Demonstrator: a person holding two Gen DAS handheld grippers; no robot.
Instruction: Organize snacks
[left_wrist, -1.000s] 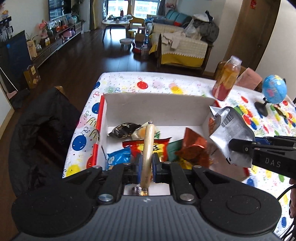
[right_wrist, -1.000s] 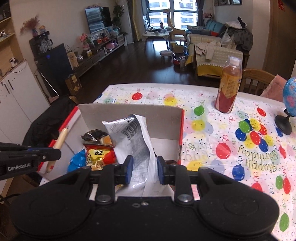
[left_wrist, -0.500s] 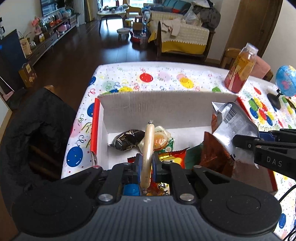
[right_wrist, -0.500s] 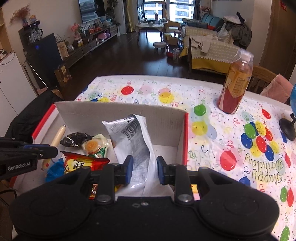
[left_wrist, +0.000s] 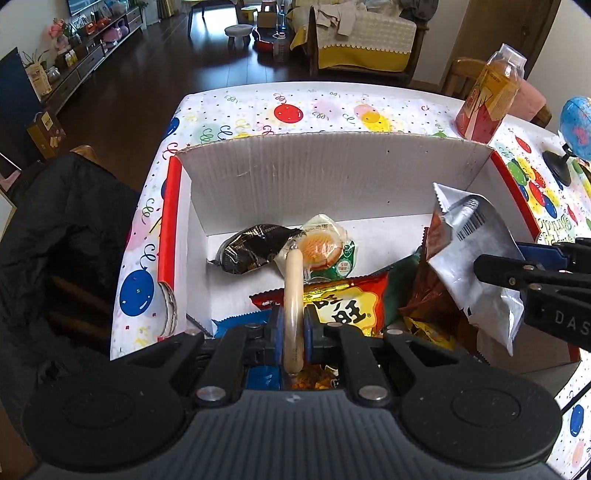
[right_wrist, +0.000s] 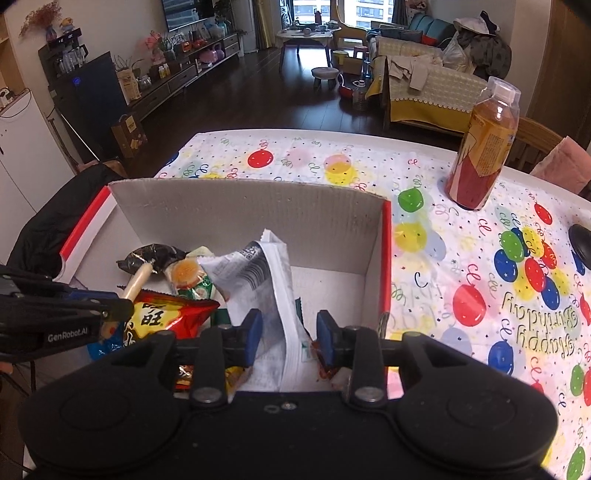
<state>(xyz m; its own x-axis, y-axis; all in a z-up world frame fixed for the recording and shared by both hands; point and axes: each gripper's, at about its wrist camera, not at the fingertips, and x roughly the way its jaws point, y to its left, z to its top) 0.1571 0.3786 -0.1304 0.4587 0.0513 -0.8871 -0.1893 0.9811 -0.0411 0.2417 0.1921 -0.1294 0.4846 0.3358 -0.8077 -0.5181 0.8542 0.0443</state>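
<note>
The left hand-held gripper (left_wrist: 293, 328) is clamped on a pale tan sausage stick (left_wrist: 293, 295), holding it low over the open white cardboard box with red edges (left_wrist: 332, 173) on the table with the balloon-print cloth (right_wrist: 480, 258). The stick's far tip is near a round yellow cake in a clear wrapper (left_wrist: 320, 248) and a dark foil packet (left_wrist: 247, 249), above a red crisp bag (left_wrist: 343, 302). The right hand-held gripper (right_wrist: 285, 338) has just been opening; its blue pads (right_wrist: 252, 334) stand clear of the silver barcoded foil packet (right_wrist: 258, 273) between them, which sits at the box's right end.
</note>
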